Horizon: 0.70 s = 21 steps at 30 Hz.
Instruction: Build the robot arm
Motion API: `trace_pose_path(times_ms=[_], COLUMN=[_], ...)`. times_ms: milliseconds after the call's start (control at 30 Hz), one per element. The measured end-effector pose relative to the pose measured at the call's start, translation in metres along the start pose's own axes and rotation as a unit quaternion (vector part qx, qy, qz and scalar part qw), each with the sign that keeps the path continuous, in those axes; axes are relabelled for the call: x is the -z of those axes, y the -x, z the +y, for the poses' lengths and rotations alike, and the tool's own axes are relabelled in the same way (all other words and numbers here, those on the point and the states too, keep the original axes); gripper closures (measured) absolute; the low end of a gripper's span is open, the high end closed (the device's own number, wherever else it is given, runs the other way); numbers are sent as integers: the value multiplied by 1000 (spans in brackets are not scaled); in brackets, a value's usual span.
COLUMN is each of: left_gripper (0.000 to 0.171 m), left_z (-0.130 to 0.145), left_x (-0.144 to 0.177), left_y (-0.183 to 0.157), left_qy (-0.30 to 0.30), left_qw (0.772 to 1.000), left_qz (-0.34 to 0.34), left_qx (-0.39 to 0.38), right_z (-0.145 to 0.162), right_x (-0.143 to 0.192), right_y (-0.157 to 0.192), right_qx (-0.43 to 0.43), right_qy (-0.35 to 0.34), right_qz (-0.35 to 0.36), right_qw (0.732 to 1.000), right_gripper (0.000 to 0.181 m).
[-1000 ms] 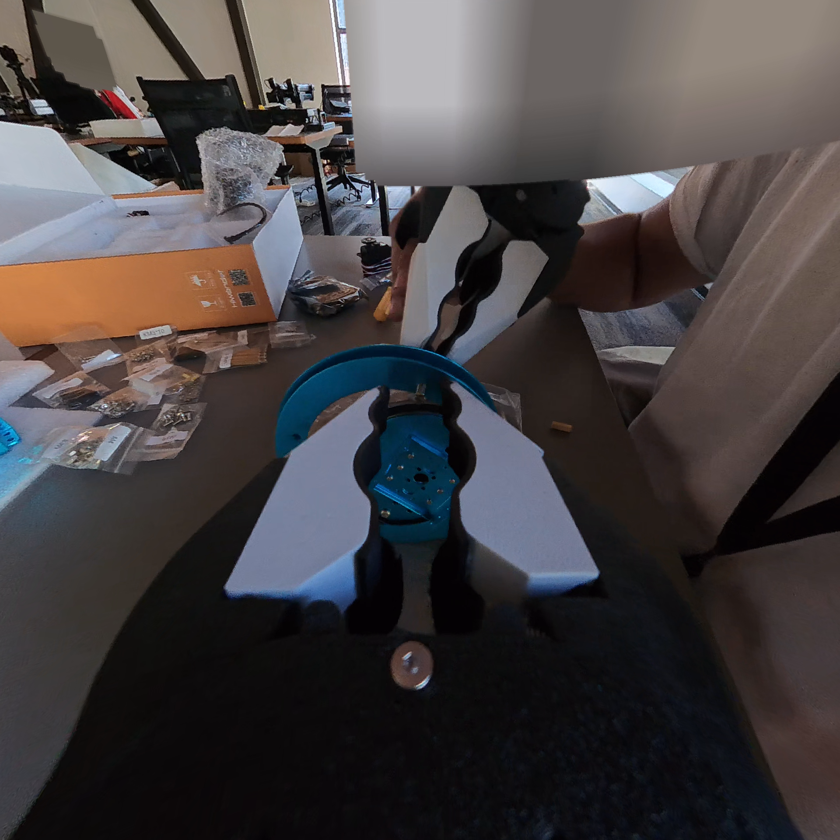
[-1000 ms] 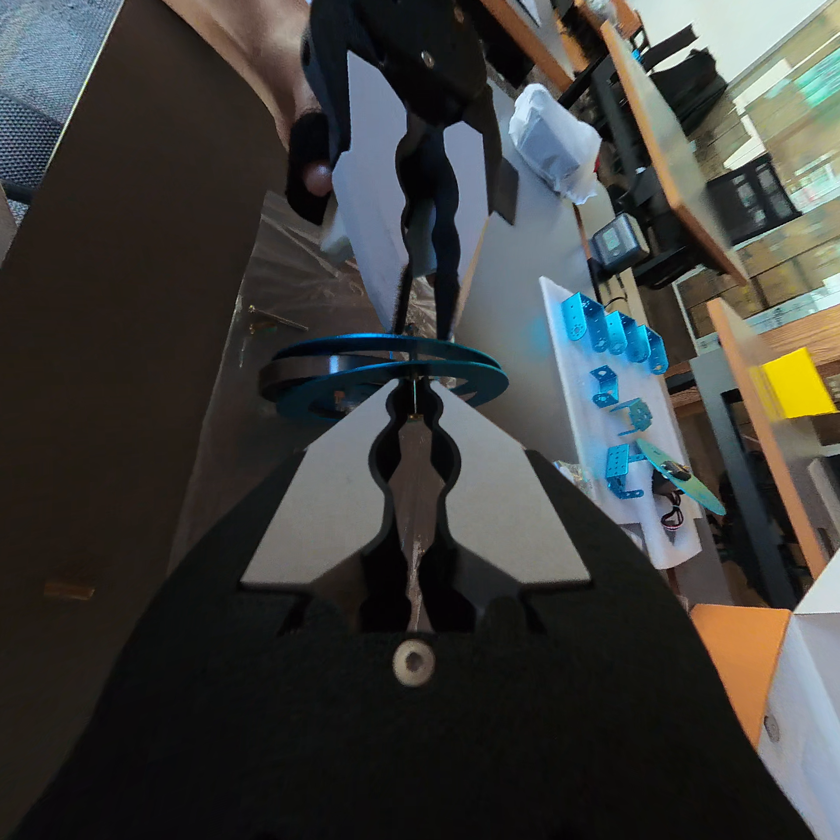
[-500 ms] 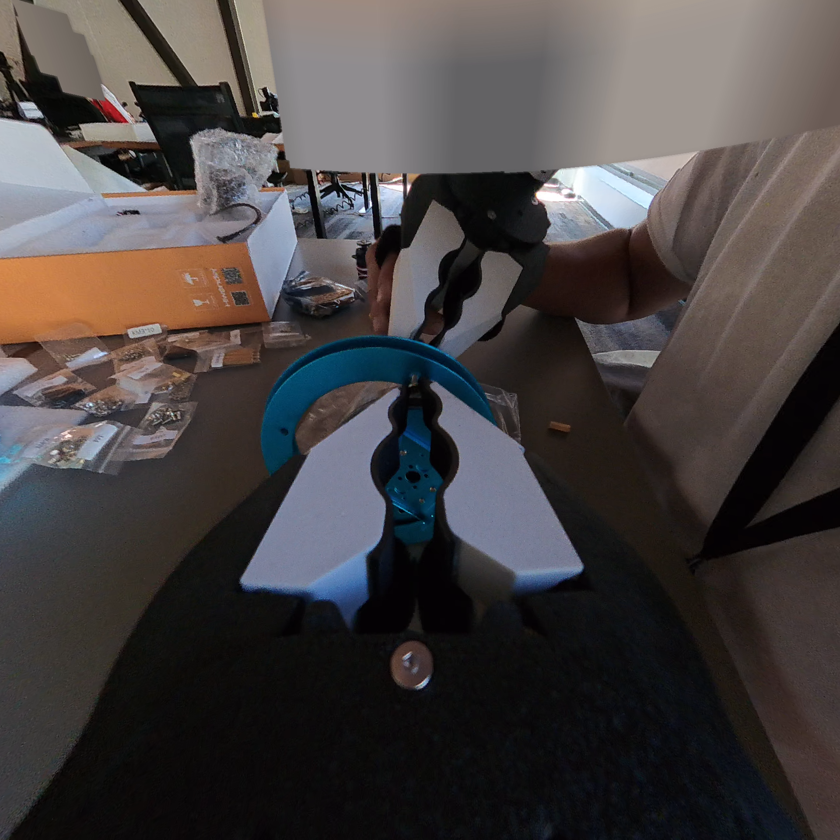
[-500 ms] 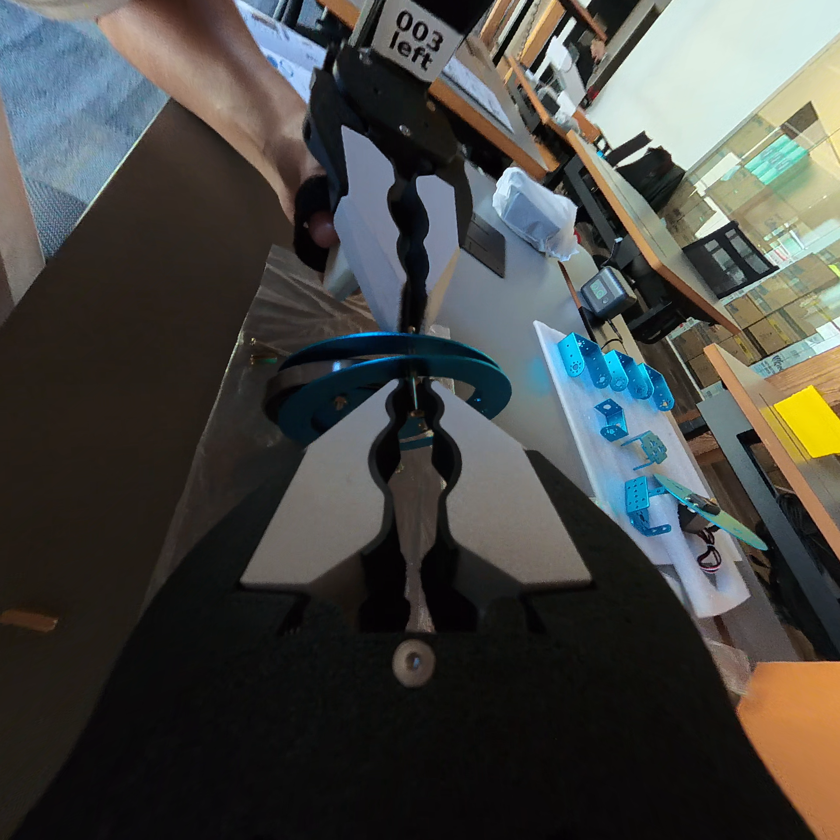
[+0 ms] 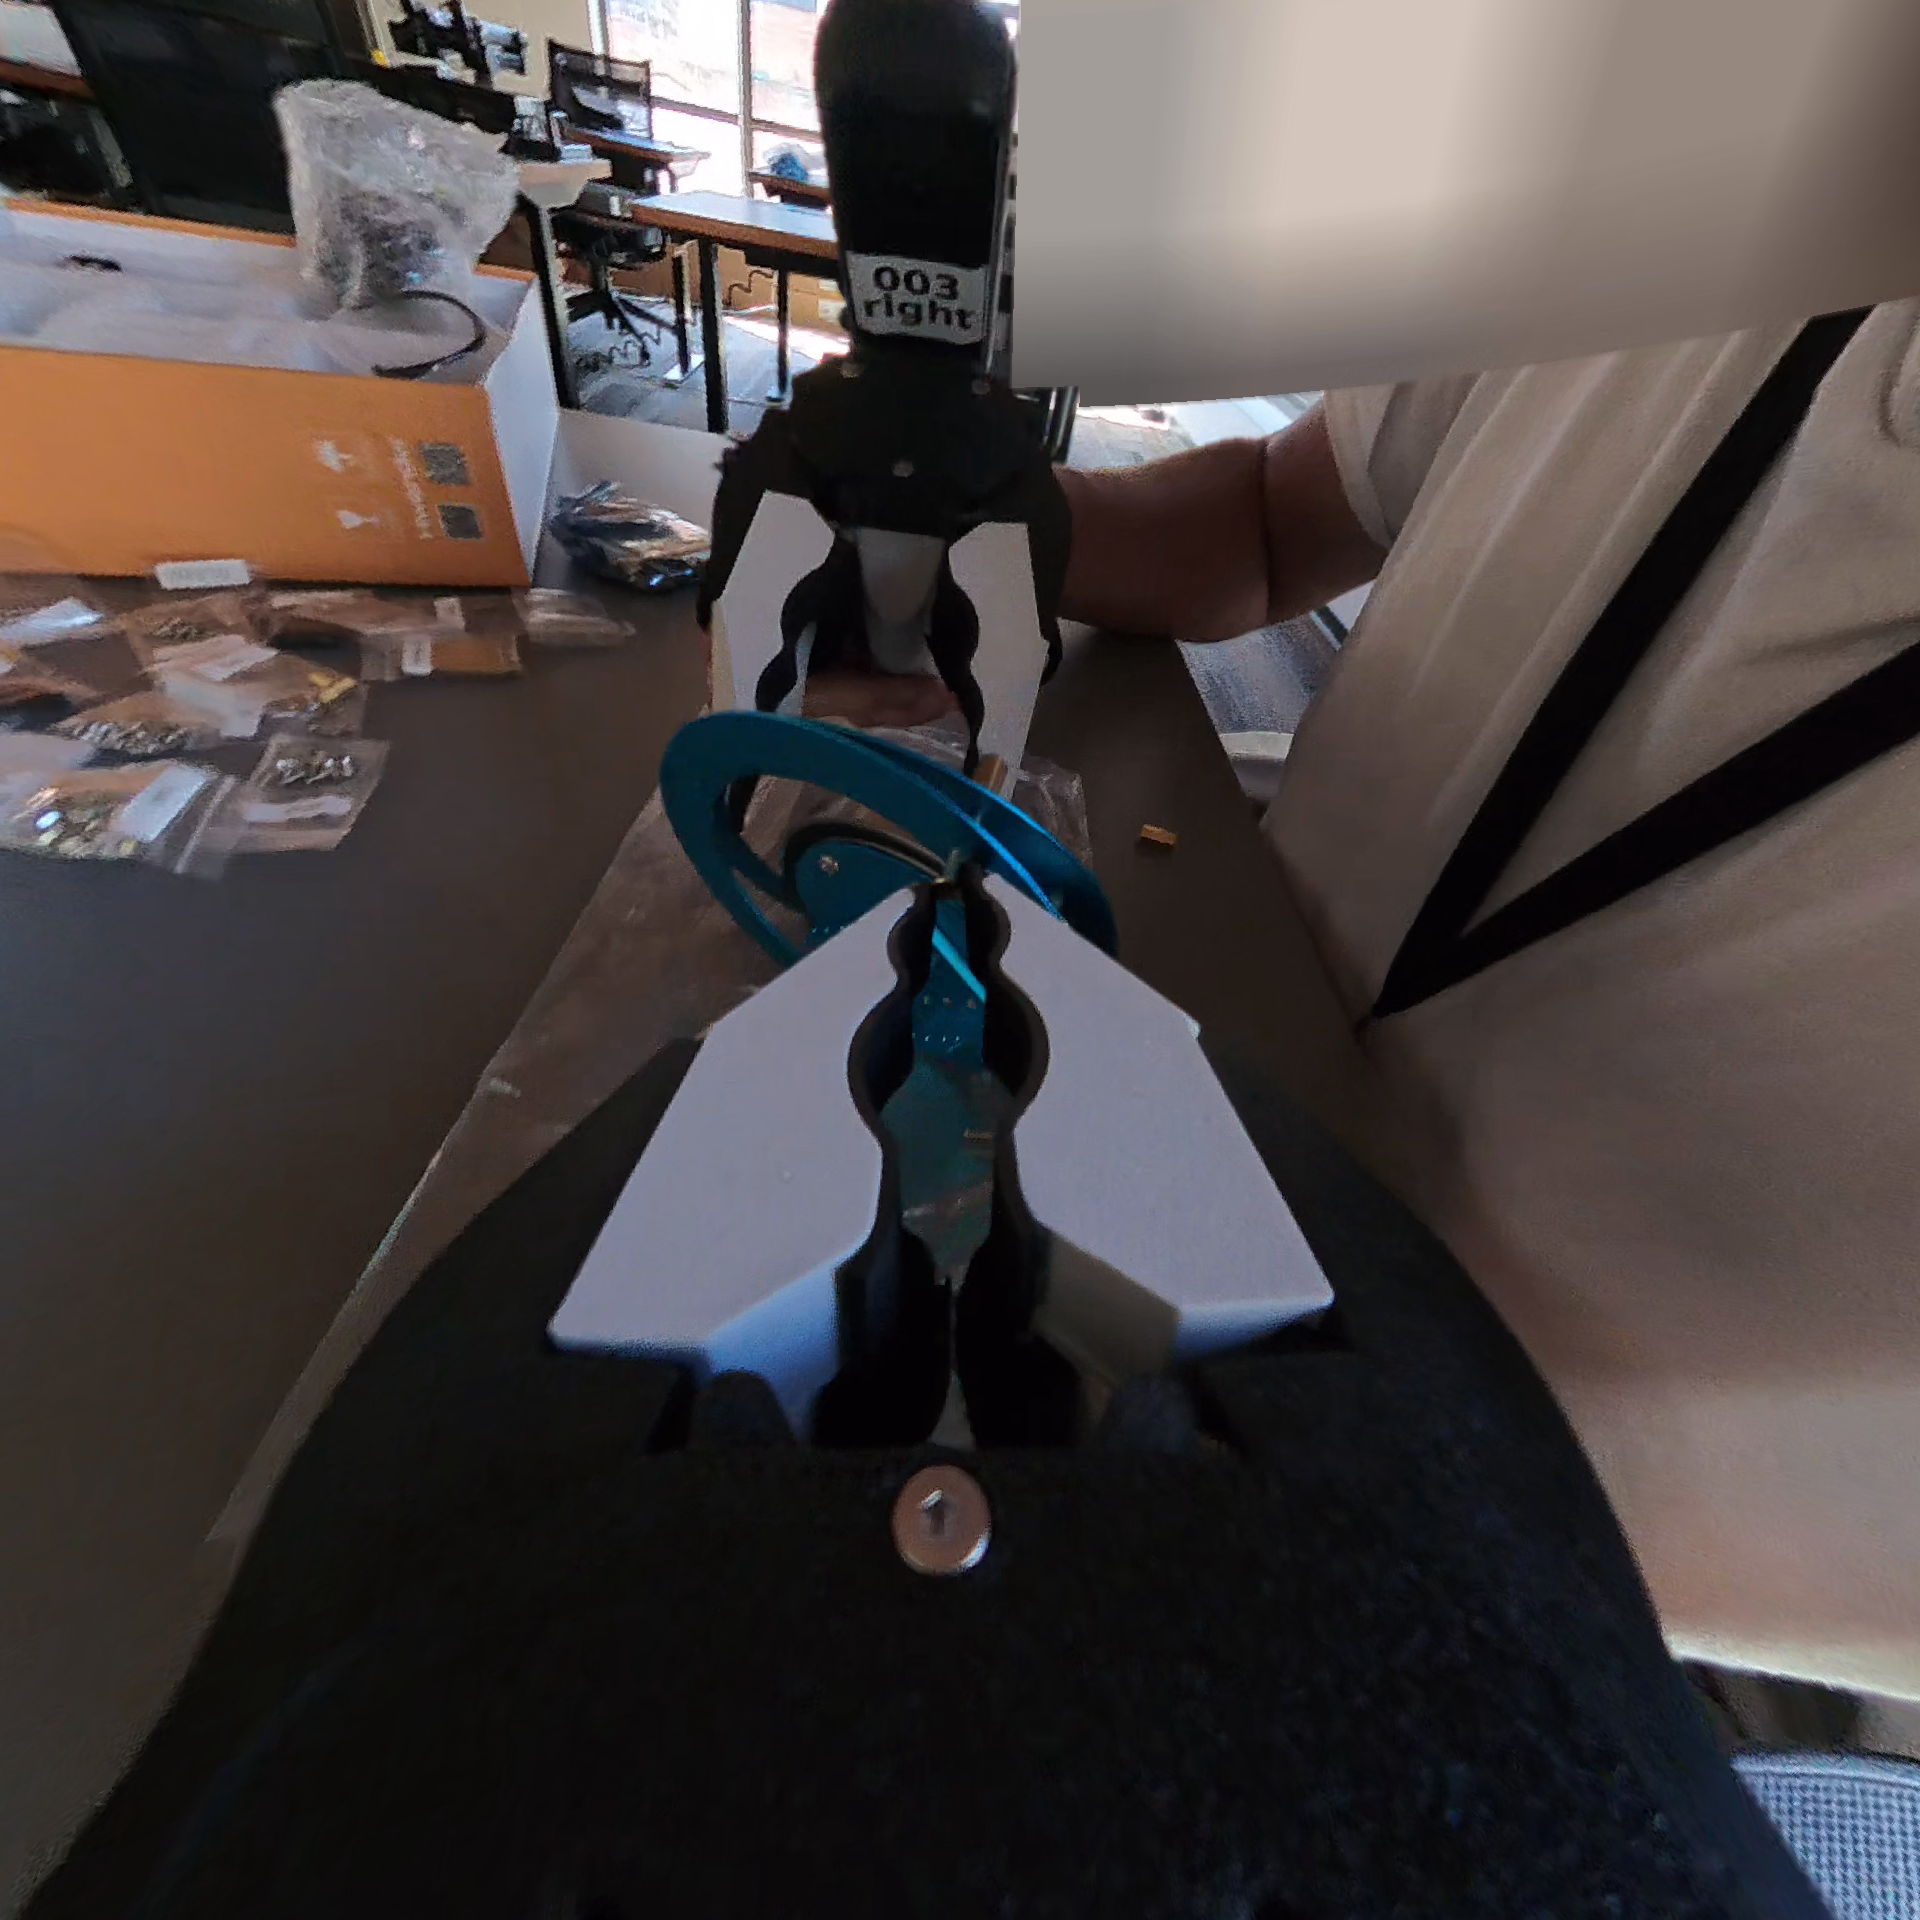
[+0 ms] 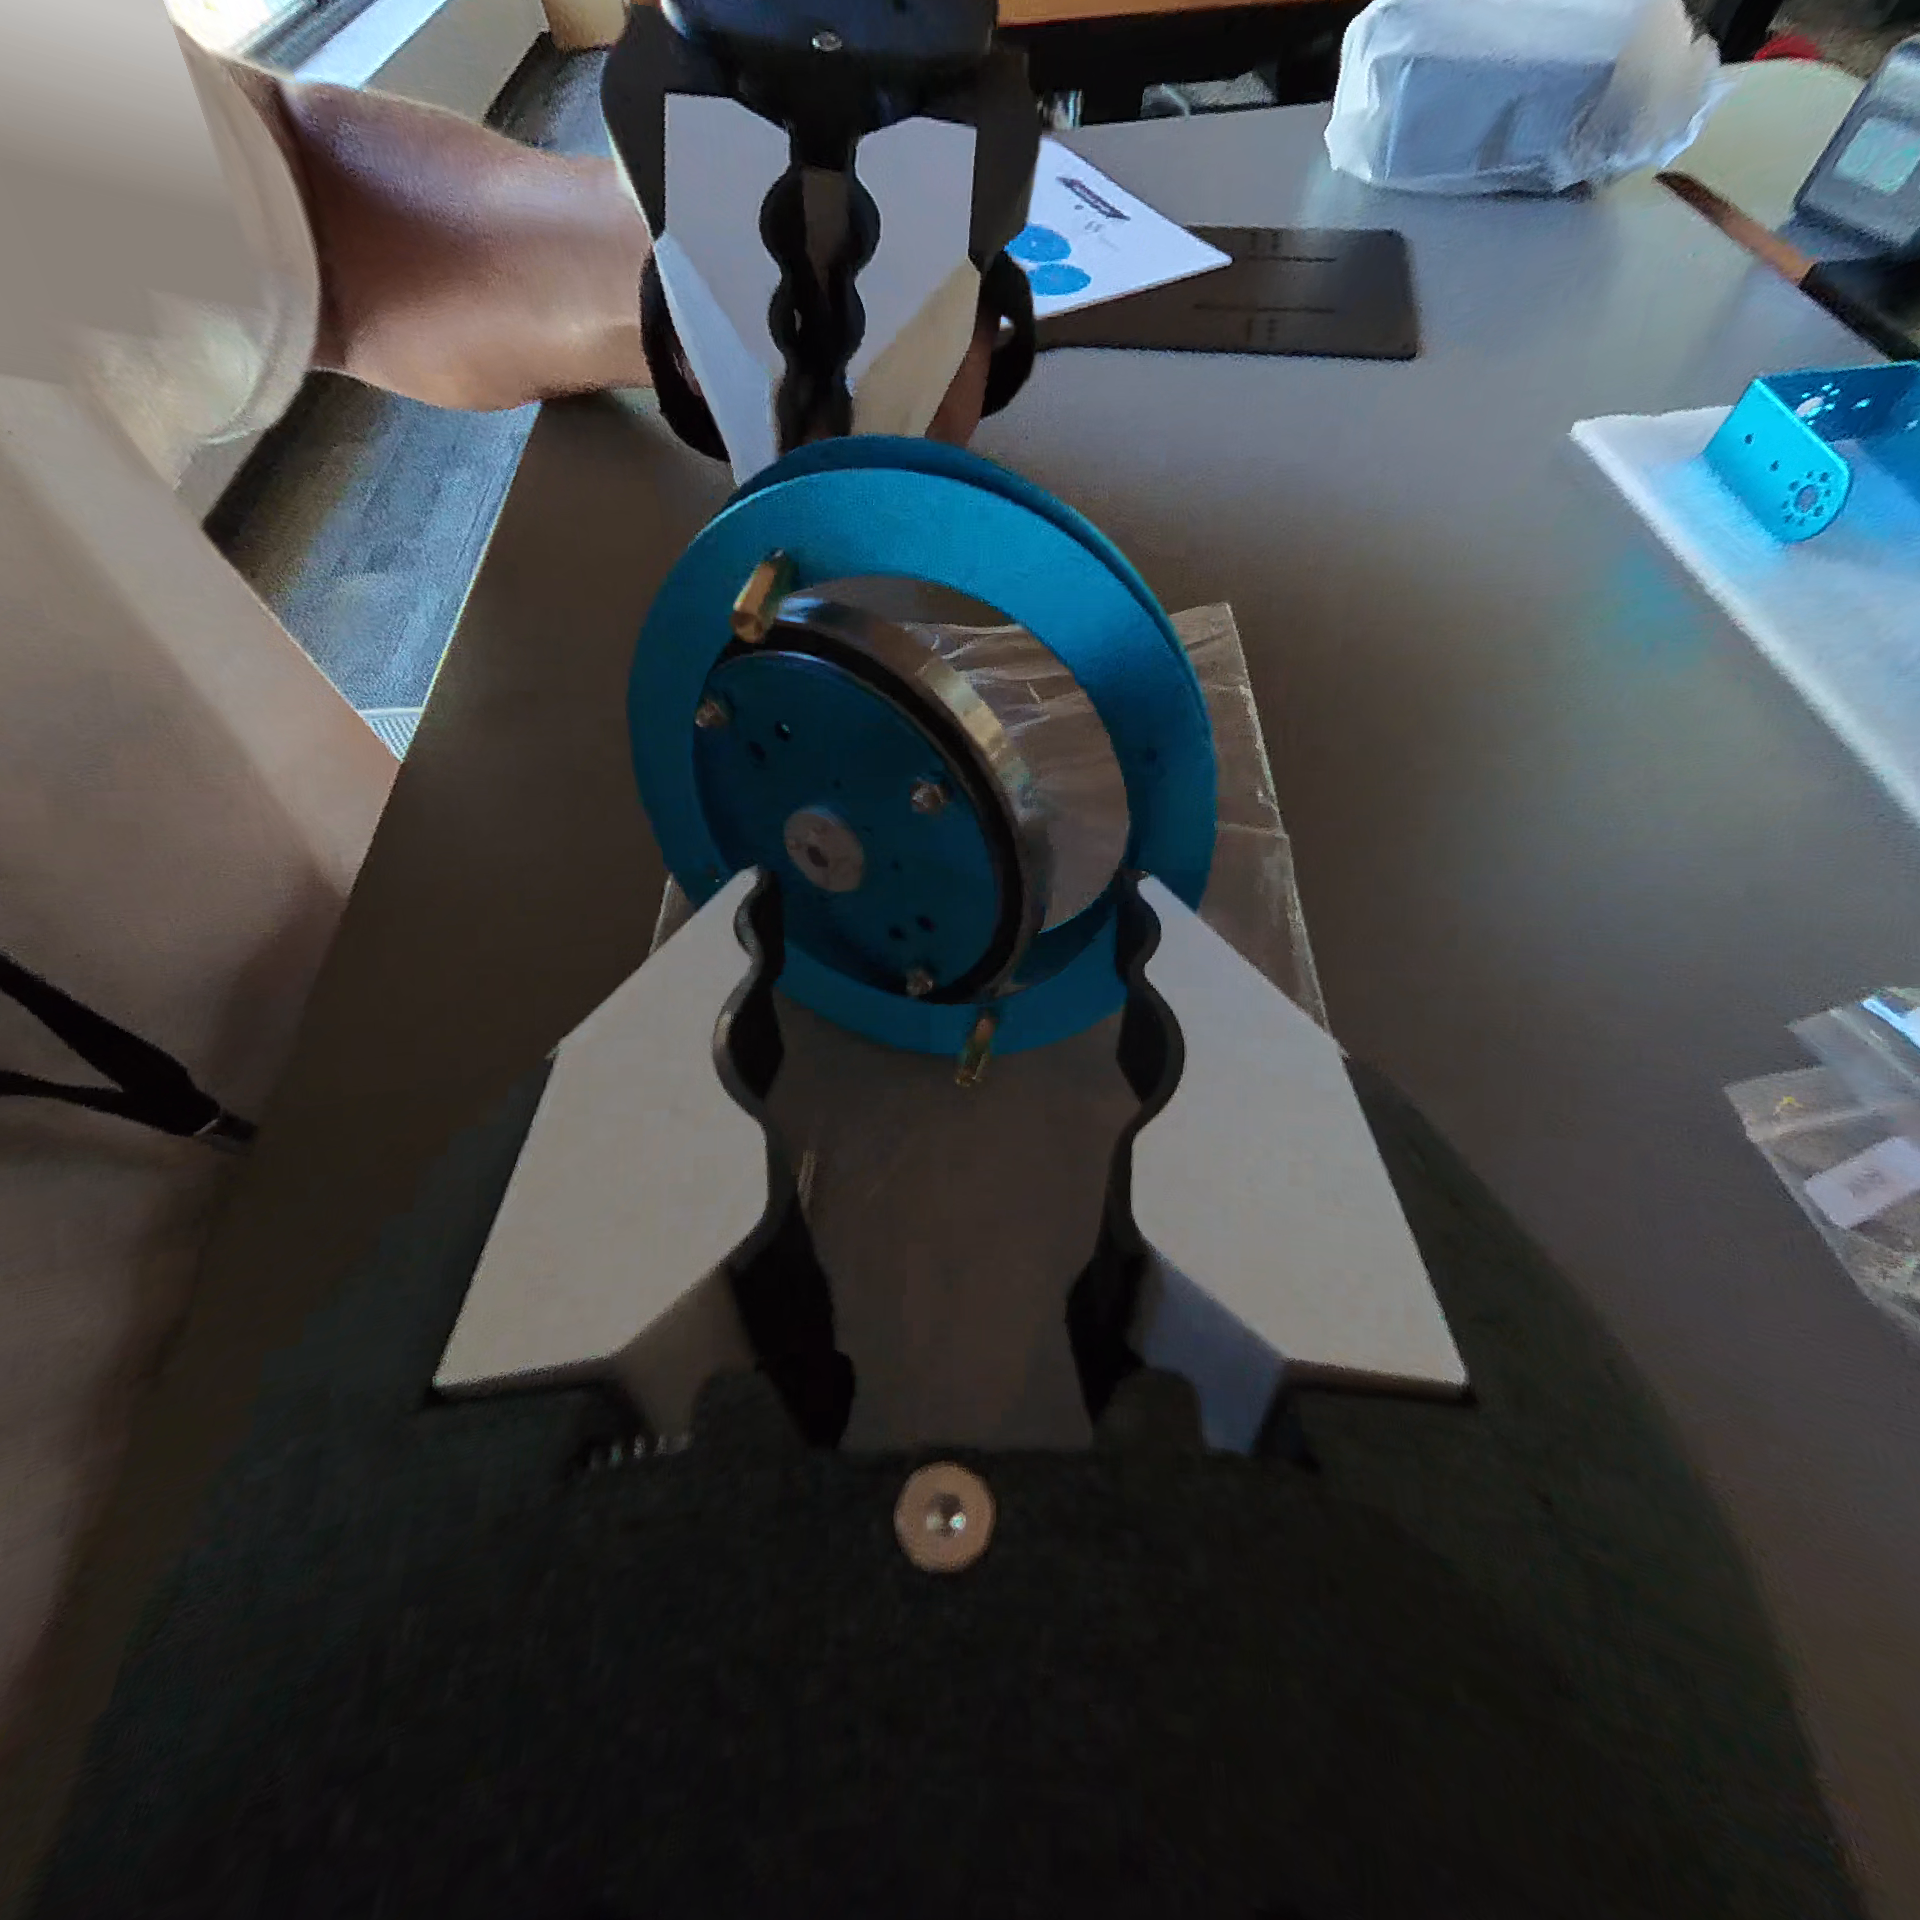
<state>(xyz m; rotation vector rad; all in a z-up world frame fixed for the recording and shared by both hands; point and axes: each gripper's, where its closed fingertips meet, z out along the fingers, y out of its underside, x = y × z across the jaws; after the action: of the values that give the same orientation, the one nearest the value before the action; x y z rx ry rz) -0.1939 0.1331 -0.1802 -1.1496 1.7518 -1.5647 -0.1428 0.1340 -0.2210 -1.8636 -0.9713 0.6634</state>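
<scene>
A blue metal ring assembly [image 5: 862, 790], two rings joined by brass standoffs around a blue hub disc with a silver bearing, is held tilted on edge above the dark table [image 5: 260, 1039]. My left gripper [image 5: 951, 888] is shut on its rim. In the right wrist view the assembly [image 6: 894, 790] faces me. My right gripper [image 6: 940, 909] is open, with its fingertips [image 6: 743, 914] spread on either side of the assembly's lower edge, not gripping it. The left gripper shows beyond [image 6: 816, 416], pinching the far rim. The right gripper also shows in the left wrist view [image 5: 894, 665], jaws apart.
A clear plastic bag [image 6: 1236, 727] lies under the assembly. An orange and white box [image 5: 260, 468] and several bags of screws [image 5: 187, 727] lie at left. Blue brackets [image 6: 1808, 468] on white foam, a paper sheet [image 6: 1112, 244] and a black pad [image 6: 1299, 291] lie beyond. The person's torso [image 5: 1610, 1039] is close. Left tips to right tips: about 7 cm.
My right gripper has opened and let go of the assembly. The assembly has turned from lying flat to standing on edge, held by my left gripper alone. Both views have swung round.
</scene>
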Motion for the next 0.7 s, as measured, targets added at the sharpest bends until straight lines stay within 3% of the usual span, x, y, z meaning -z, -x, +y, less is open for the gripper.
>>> trace_pose_path(times_ms=[133,367,567,700], left_gripper=[167,169,171,169], left_z=[14,58,88,96], left_x=[18,39,41,38], left_y=[16,52,68,73], left_qy=[12,109,223,254], left_qw=[999,990,970,961], left_qz=[-14,-53,-84,-111], left_qx=[48,71,38,24], right_z=[-3,-2,5,5], right_x=[-21,-57,-63,-65], right_y=[-16,-25,-34,-33], right_qx=[-5,-21,-32,-29], right_qy=[50,127,153,154], right_qz=[0,-59,-54,-54], right_qw=[999,990,986,986], right_gripper=[125,135,136,136])
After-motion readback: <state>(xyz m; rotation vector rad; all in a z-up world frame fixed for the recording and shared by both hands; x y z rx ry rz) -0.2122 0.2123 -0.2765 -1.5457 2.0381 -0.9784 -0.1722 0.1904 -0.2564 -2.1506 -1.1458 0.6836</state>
